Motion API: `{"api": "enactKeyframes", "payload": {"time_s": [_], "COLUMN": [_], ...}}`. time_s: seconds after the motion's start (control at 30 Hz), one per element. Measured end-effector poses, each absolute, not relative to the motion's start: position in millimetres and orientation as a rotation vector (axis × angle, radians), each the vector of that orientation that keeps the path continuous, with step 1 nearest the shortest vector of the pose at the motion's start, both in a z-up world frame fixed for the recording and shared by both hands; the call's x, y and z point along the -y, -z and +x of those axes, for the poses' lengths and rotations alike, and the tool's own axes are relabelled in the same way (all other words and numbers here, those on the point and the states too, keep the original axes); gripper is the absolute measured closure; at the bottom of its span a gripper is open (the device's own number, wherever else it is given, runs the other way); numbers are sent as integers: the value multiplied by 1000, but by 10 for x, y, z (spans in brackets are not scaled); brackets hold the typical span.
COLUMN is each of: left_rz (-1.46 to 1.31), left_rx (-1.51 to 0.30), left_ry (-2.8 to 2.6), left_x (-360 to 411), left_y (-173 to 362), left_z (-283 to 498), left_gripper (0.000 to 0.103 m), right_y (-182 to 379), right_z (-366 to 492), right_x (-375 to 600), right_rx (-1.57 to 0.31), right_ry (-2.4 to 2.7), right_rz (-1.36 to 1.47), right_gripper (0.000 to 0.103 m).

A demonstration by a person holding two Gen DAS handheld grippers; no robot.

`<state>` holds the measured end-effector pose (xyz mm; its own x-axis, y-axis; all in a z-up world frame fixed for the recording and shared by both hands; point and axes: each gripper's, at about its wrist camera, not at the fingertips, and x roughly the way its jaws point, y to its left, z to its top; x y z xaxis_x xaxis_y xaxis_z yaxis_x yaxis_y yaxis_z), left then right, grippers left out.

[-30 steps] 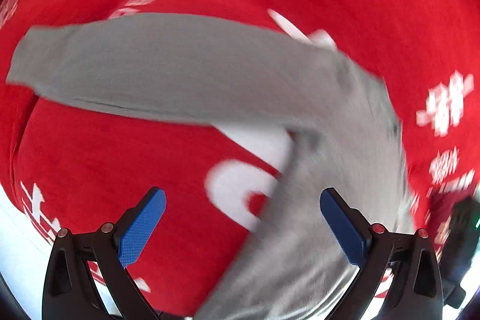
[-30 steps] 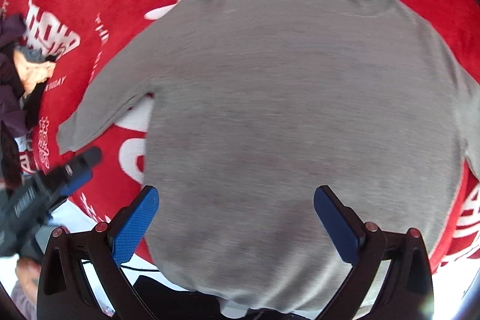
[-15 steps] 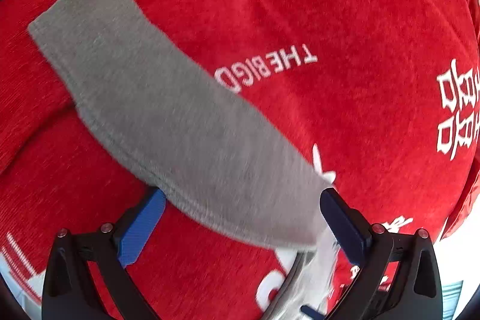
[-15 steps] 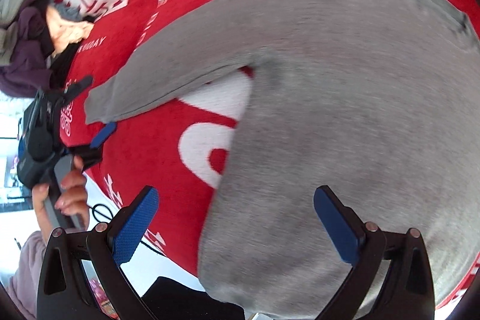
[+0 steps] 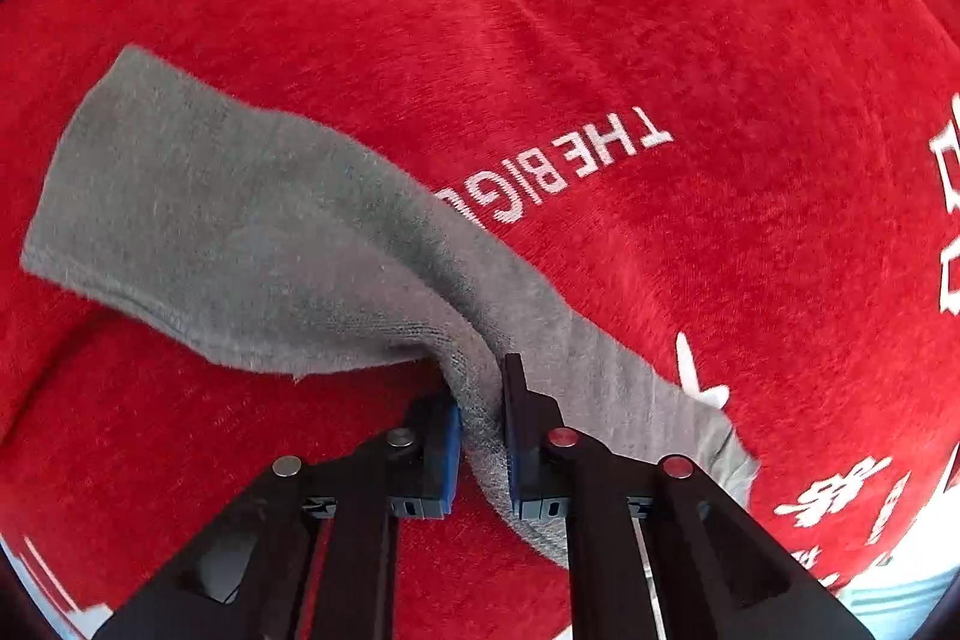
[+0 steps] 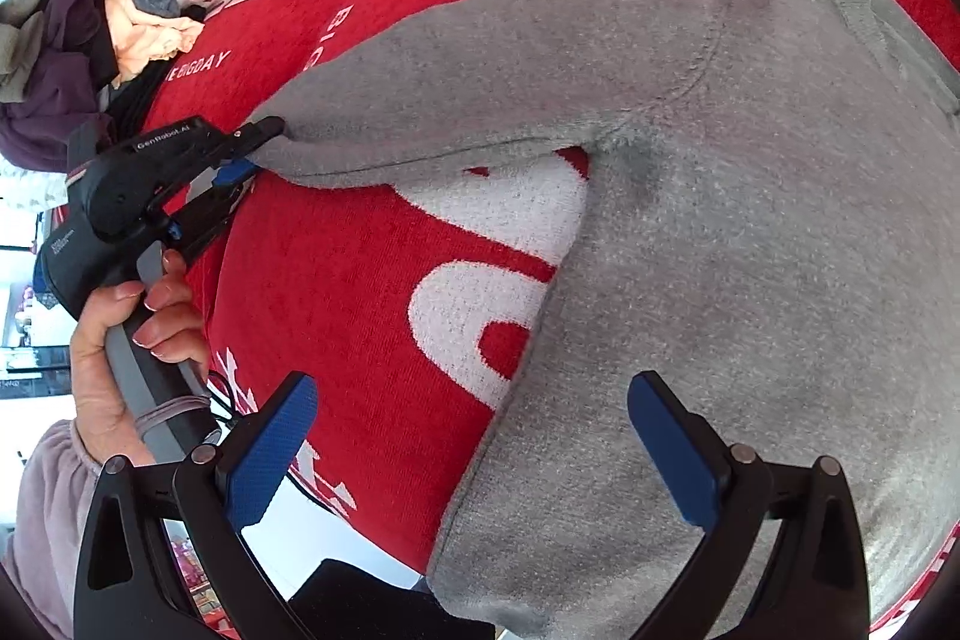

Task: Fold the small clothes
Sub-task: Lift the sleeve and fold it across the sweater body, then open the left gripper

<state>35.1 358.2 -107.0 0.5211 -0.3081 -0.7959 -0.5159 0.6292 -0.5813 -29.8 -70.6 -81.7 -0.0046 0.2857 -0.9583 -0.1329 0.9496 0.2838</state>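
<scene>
Grey and soft, the sweater (image 6: pixel 750 232) lay limp on the red blanket (image 6: pixel 372 292), where our left claw (image 5: pixel 483 436) had just closed on its sleeve (image 5: pixel 252 244) near the cuff, while our right claw (image 6: pixel 474 454) hung wide open, empty, over the sweater's hem corner.

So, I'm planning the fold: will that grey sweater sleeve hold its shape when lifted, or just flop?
Probably flop. In the left claw the sleeve bunches into a ridge, and its jaws have just been closing on it. The cuff end droops limply past the pinch, so it likely trails. The knit looks fuzzy against the red cloth, so it may drag rather than slide.
</scene>
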Motion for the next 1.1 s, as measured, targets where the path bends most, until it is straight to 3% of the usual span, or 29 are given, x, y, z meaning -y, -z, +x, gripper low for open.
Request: {"api": "enactKeyframes", "payload": {"time_s": [0.17, 0.4, 0.7, 0.93, 1.1], "left_rz": [-802, -637, -467, -307, -165], "left_rx": [-1012, -935, -871, -958, -1082], "left_ry": [-85, 79, 382, 557, 510], "left_x": [-3462, -3008, -1508, 63, 647], "left_y": [810, 223, -423, -225, 215], "left_z": [365, 508, 680, 671, 594], "left_gripper": [92, 92, 92, 92, 91], "right_y": [772, 675, 449, 265, 335], "right_z": [-330, -370, -456, -662, -876], "right_x": [867, 1237, 2069, 3043, 3631], "right_rx": [-1528, -1490, -1430, -1381, -1378], "right_ry": [-310, -235, -138, -22, 68], "right_rz": [172, 242, 318, 391, 427], "right_gripper": [13, 13, 13, 13, 13]}}
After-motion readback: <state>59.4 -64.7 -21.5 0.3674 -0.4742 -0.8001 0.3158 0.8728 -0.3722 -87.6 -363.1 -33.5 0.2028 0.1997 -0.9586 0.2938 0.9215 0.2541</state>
